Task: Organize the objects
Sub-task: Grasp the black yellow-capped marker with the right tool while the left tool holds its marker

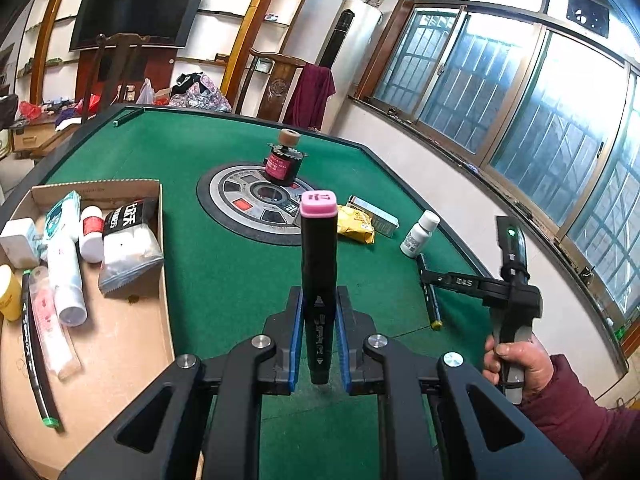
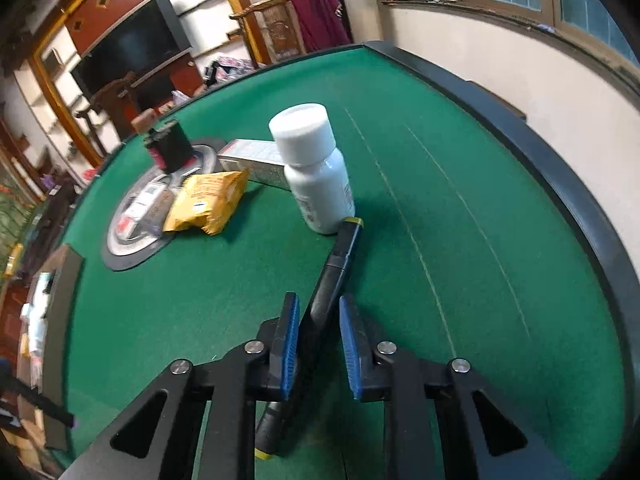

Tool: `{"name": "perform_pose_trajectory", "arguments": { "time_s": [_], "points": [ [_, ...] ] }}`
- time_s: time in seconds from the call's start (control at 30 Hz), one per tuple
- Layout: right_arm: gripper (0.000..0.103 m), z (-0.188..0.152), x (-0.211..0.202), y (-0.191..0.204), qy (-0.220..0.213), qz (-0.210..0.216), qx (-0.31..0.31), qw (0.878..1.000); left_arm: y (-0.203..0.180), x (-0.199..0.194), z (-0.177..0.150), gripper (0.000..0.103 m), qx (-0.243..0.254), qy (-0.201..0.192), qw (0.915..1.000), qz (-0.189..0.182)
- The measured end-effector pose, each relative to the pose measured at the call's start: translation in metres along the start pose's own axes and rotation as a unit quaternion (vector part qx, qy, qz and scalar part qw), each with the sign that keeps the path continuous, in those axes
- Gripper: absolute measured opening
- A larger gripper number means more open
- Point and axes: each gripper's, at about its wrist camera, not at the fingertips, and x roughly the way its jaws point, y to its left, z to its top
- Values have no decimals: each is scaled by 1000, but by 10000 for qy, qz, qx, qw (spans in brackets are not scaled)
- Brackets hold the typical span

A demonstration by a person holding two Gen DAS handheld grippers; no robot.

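My left gripper (image 1: pixel 319 308) is shut on a black marker with a pink cap (image 1: pixel 319 264), held upright above the green table (image 1: pixel 224 272). My right gripper (image 2: pixel 319 316) is open, its blue pads on either side of a black marker with yellow ends (image 2: pixel 334 268) that lies on the felt; the same marker shows in the left wrist view (image 1: pixel 430 300). A cardboard box (image 1: pixel 132 344) at the left holds tubes, a bottle, a pouch and a green-tipped marker.
A white pill bottle (image 2: pixel 316 168) stands just beyond the yellow-ended marker. A yellow packet (image 2: pixel 208 200), a silver carton (image 2: pixel 252 160) and a dark jar (image 2: pixel 168 148) sit near the round centre panel (image 1: pixel 256 200). The table's raised rim (image 2: pixel 540 160) runs along the right.
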Motion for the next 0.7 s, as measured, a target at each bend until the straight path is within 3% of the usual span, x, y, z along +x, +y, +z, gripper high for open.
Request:
{"name": "perform_pose_trajectory", "arguments": {
  "time_s": [0.2,0.37,0.47,0.53,0.57,0.6,0.7],
  "points": [
    [15,-7,-30,9,-224,602,-237,9977,2,-12,-4,14,-81,-42,10000,-20],
    [18,-4,-18,11,-69,-81,-281,9995,3,-18,-7,14,-215,4,9998,9],
    [42,0,-3,10,232,-337,-288,9987,-1,-19,-8,14,-174,0,9998,3],
    [43,0,5,14,216,-454,-448,9977,-3,-18,-9,14,-168,-2,9999,-35],
    [41,0,7,17,169,-557,-548,9968,-3,-18,-9,14,-163,-1,9999,-50],
    [25,1,7,18,122,-610,-556,9965,-4,-18,-9,14,-160,-3,9999,-55],
    [16,4,8,15,130,-285,-410,9987,-3,-20,-10,14,-146,-32,9999,-73]
  ]
}}
